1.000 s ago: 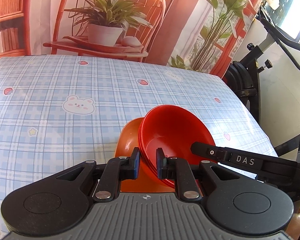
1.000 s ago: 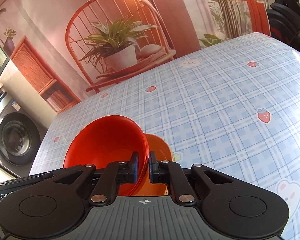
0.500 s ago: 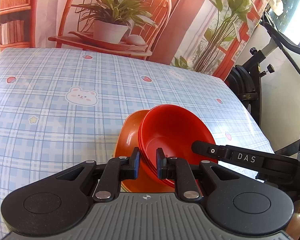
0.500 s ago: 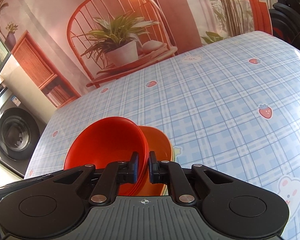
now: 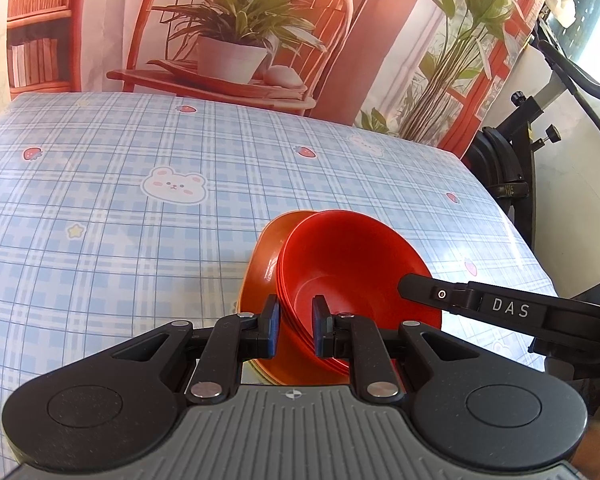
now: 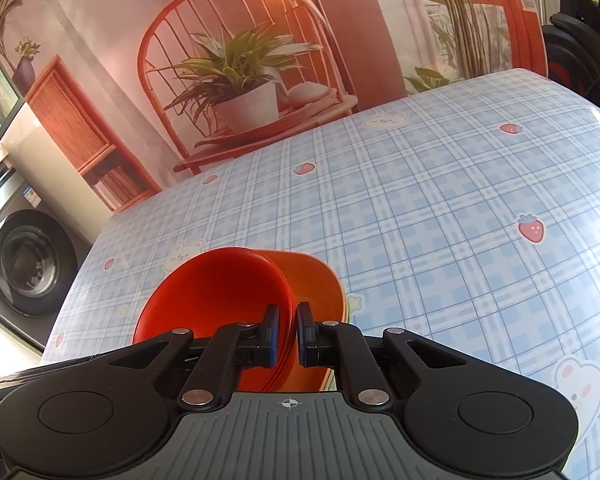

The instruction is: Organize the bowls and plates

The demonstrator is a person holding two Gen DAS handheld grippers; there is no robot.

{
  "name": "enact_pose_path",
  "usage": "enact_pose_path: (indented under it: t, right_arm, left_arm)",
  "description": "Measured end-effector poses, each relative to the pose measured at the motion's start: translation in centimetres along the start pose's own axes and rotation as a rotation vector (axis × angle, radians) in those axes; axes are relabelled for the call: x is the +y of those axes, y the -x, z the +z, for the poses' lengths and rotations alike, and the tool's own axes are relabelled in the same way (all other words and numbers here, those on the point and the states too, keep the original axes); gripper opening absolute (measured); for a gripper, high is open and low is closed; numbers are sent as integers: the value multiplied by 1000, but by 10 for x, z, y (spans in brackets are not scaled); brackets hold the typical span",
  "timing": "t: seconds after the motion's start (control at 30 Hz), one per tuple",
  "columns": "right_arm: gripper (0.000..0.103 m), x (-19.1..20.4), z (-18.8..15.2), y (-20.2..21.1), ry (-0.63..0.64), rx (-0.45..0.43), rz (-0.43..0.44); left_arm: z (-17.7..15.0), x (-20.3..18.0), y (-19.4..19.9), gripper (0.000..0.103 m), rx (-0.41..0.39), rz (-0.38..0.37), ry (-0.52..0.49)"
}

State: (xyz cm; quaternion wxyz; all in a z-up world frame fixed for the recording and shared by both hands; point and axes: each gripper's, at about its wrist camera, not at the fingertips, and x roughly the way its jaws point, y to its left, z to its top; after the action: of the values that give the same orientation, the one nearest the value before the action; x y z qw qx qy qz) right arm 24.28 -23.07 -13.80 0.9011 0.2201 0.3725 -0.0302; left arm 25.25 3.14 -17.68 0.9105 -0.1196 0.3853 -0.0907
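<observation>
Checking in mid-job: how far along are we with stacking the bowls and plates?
Done: the red bowls look nested, tilted against the orange plates. In hand: the left hand-held gripper and the right hand-held gripper are each clamped on the red rim from opposite sides. Left: seat and release the stack on the checked tablecloth; no other dishes are in view.

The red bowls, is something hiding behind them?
Yes. An orange bowl sits tilted right behind the stack of red bowls, only its rim and part of its wall showing. The rest is covered, as is whatever lies under them.
</observation>
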Motion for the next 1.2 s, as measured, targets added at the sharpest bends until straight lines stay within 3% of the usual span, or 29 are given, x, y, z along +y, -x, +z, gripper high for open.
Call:
enact_pose_path:
  t: [0.43,0.47,0.53,0.6,0.73,0.83,1.0,1.2]
  right_arm:
    - [9,2,1,1,10,-11,-6]
    - [9,2,1,2,12,-13,-6]
    - [10,3,2,3,17,-17,-9]
    - [18,4,3,6,28,-29,-11]
    - [25,4,7,14,31,-60,-19]
    - [35,4,10,22,37,-90,-36]
    - [59,5,16,37,58,-131,-44]
    - [89,15,23,64,118,-186,-56]
  left_arm:
    - [-2,-3,0,20,-6,12,-28]
    - [-2,-3,0,23,-5,7,-29]
    - [-2,-2,2,62,-11,-28,-19]
    - [-2,-2,6,72,-31,-29,-16]
    - [1,0,10,73,-40,-21,-14]
    - [2,2,16,76,-57,-6,-17]
    - [8,-4,38,93,-136,33,-50]
    - [13,-13,76,103,-245,52,-106]
